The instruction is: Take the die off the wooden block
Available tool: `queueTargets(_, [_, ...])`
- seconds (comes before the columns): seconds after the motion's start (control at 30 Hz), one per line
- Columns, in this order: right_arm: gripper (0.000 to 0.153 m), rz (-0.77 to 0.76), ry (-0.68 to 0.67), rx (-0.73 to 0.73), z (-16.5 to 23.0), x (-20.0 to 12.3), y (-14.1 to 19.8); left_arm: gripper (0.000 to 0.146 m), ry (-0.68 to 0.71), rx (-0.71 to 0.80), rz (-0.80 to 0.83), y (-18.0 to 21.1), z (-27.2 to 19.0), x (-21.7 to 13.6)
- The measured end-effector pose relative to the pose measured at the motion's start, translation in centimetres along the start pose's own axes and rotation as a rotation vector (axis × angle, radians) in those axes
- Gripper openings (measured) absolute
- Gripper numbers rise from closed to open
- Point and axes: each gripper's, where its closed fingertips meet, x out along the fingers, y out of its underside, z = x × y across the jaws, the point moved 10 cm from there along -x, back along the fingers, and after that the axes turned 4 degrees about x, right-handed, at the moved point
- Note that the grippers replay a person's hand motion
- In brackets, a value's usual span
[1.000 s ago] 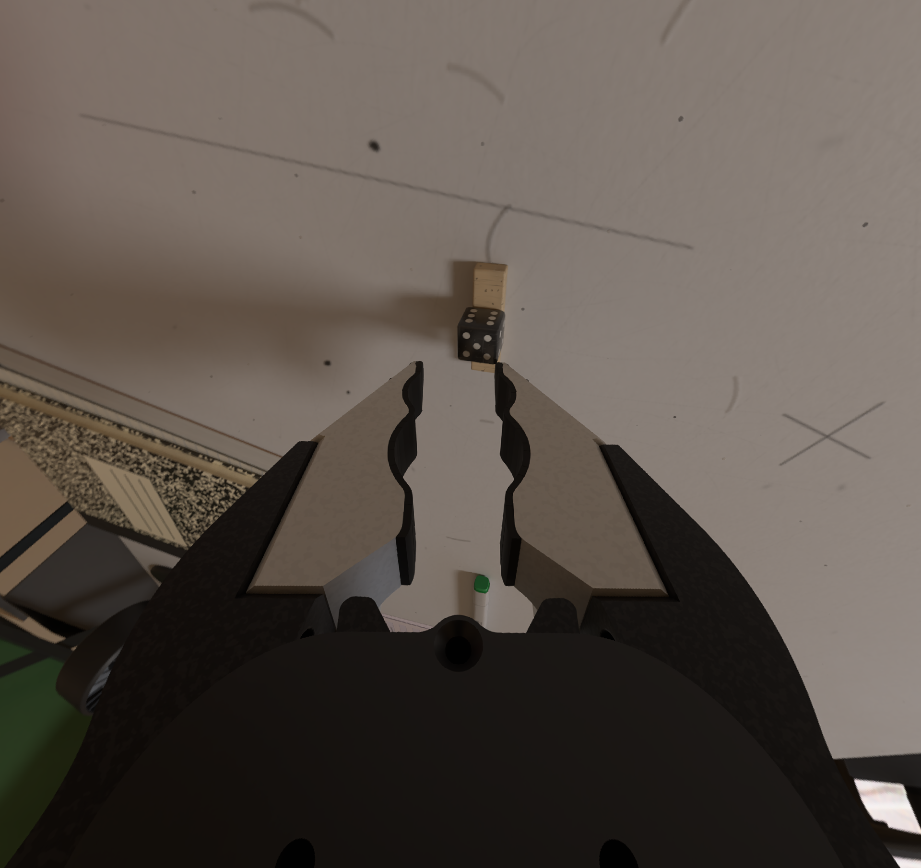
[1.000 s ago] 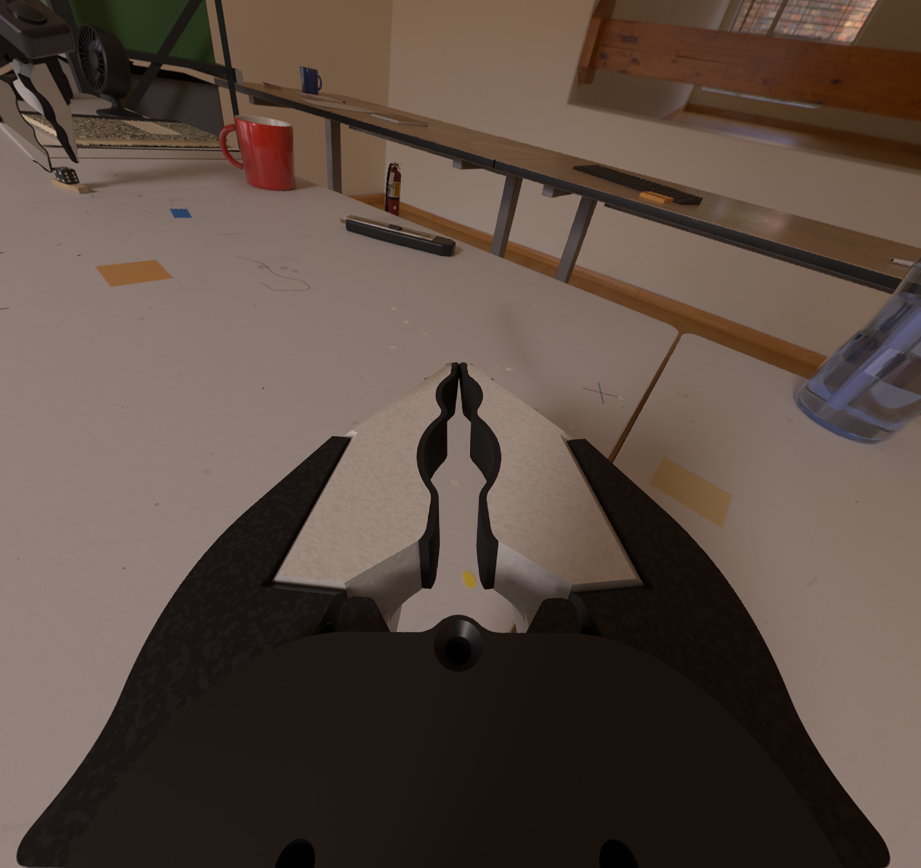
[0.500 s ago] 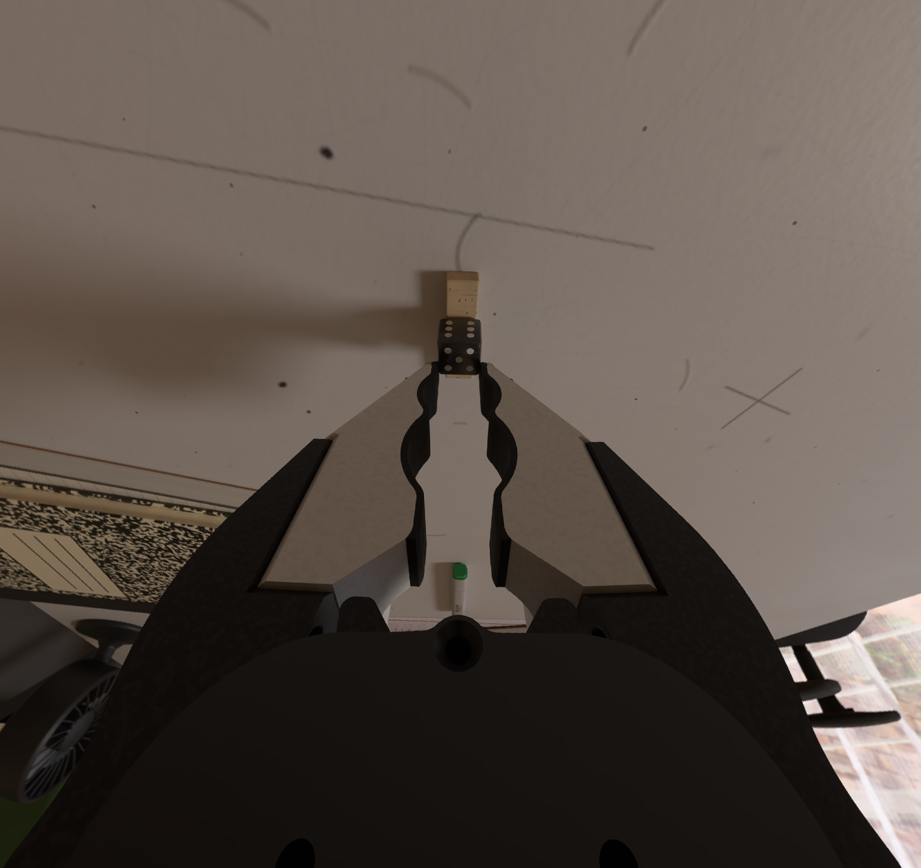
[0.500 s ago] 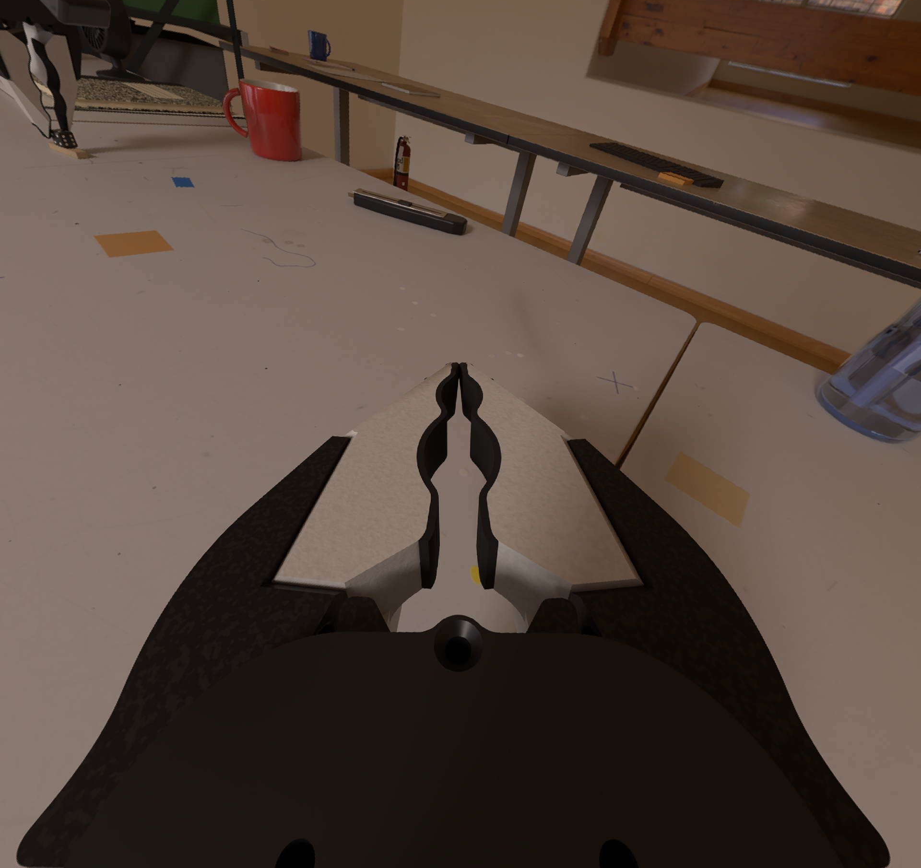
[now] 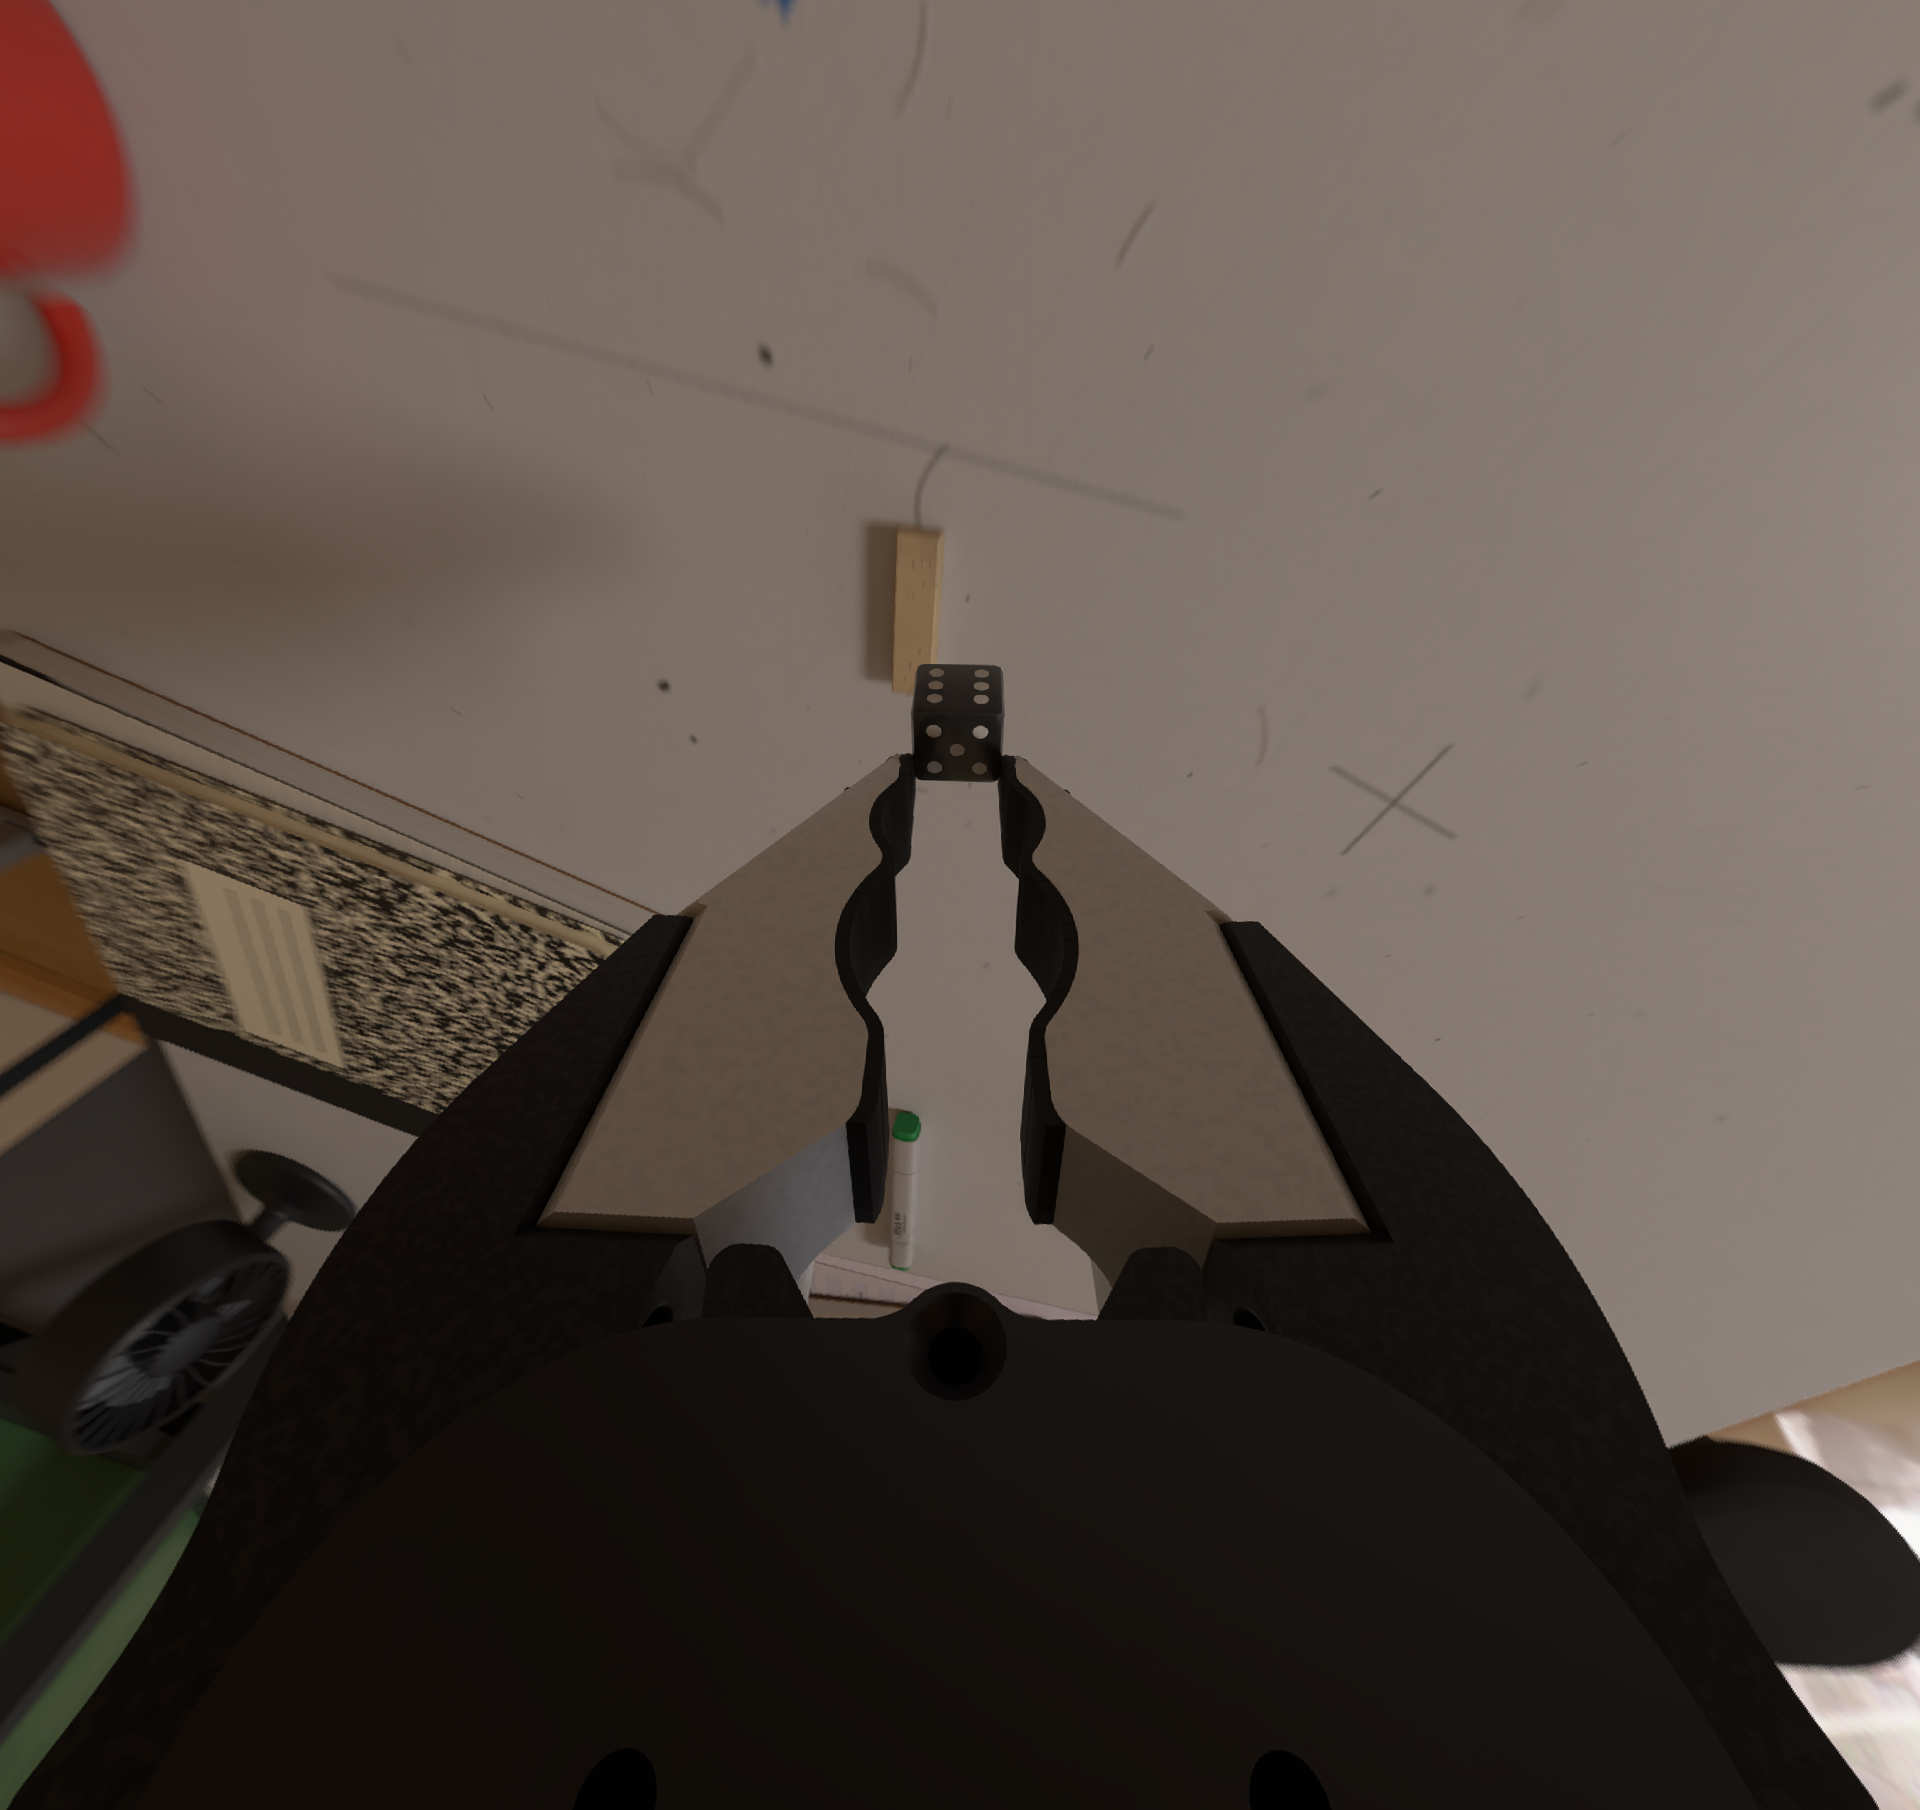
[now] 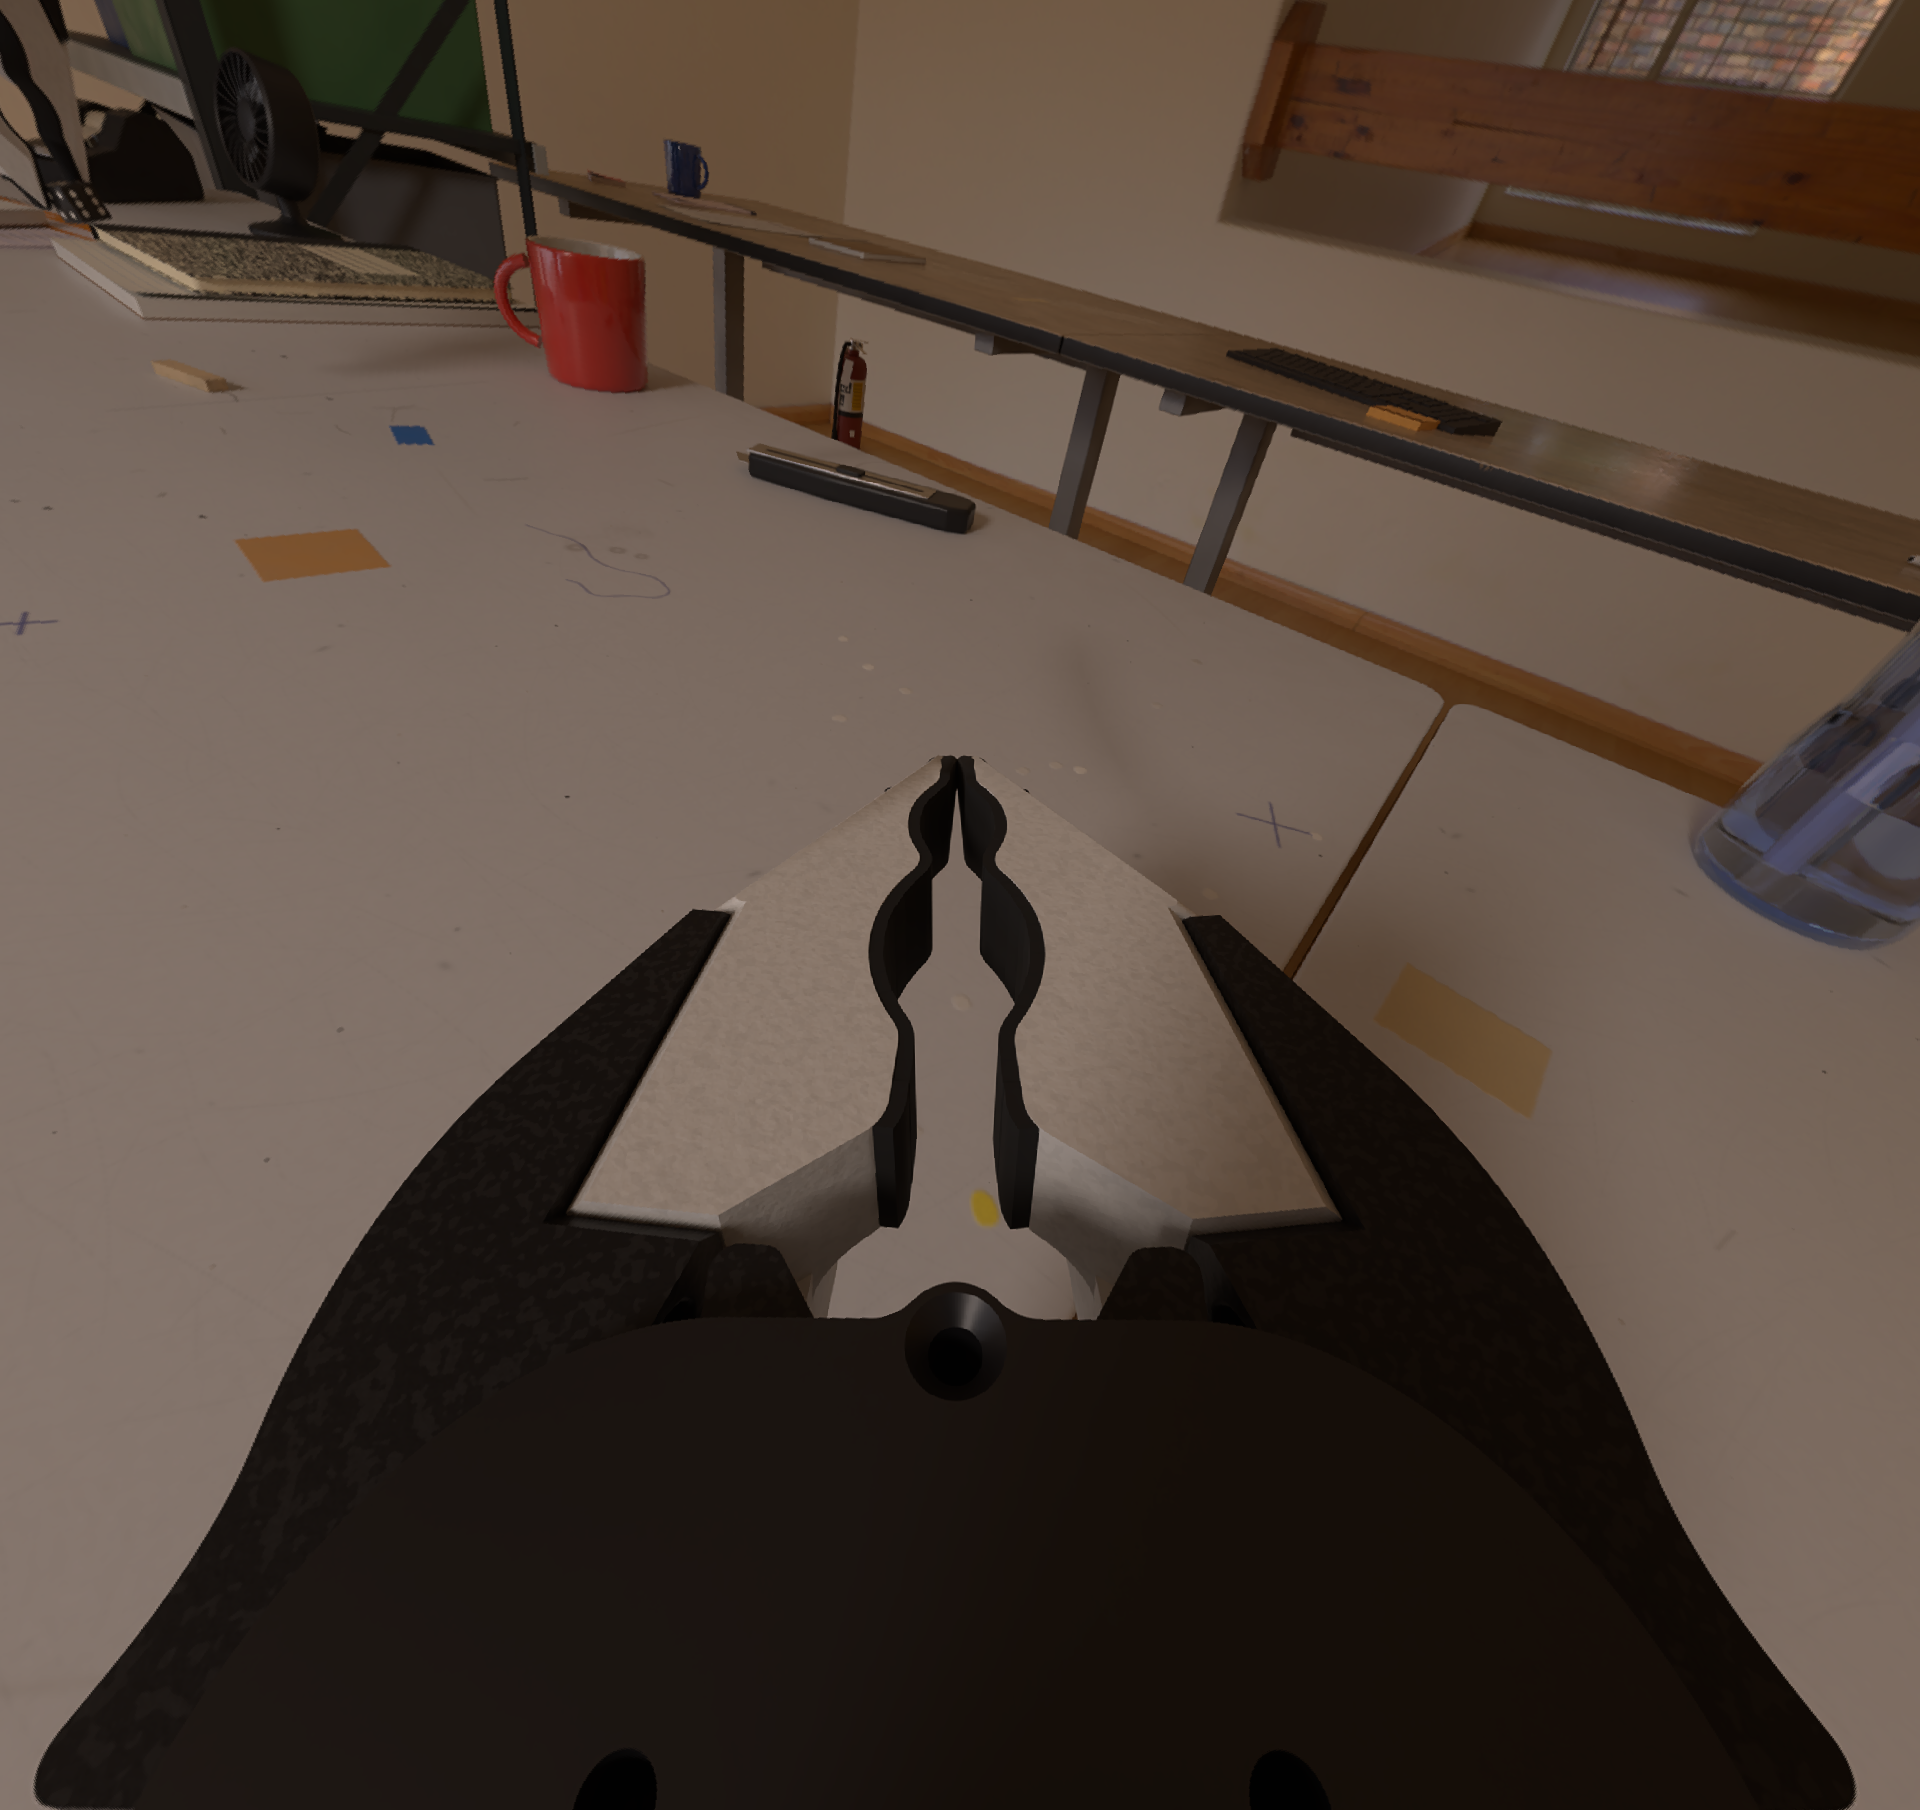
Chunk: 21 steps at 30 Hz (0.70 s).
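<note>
My left gripper is shut on the black die with white pips, pinched between its fingertips. The die is held above the table, clear of the small wooden block, which lies flat on the white table just beyond and left of it. In the right wrist view the lifted die hangs at the far left, well above the block. My right gripper is shut and empty, low over the table, far from both.
A red mug, a speckled notebook and a black fan stand near the block. A blue tape patch, a black utility knife and a clear bottle are on the table. A green-capped marker lies under my left gripper.
My left gripper closed on the die and lifted it up off the wooden block, which stayed on the table. My right gripper stayed shut and its view shifted a little.
</note>
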Motion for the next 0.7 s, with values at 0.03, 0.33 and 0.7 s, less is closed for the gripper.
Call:
queueTargets(0.03, [0.000, -0.006, -0.001, 0.001, 0.0, -0.1, -0.1, 0.016, -0.018, 0.016, -0.024, -0.7, -0.4, -1.1])
queueTargets(0.33, [0.000, -0.062, -0.025, 0.006, 0.1, -1.1, -0.7, 0.016, -0.098, 0.319, -0.227, -12.6, -6.1, -9.0])
queueTargets(0.7, [0.000, -0.053, -0.055, -0.031, 1.3, -1.8, -1.6, 0.016, 0.000, 0.712, -0.413, -32.2, -14.8, -7.0])
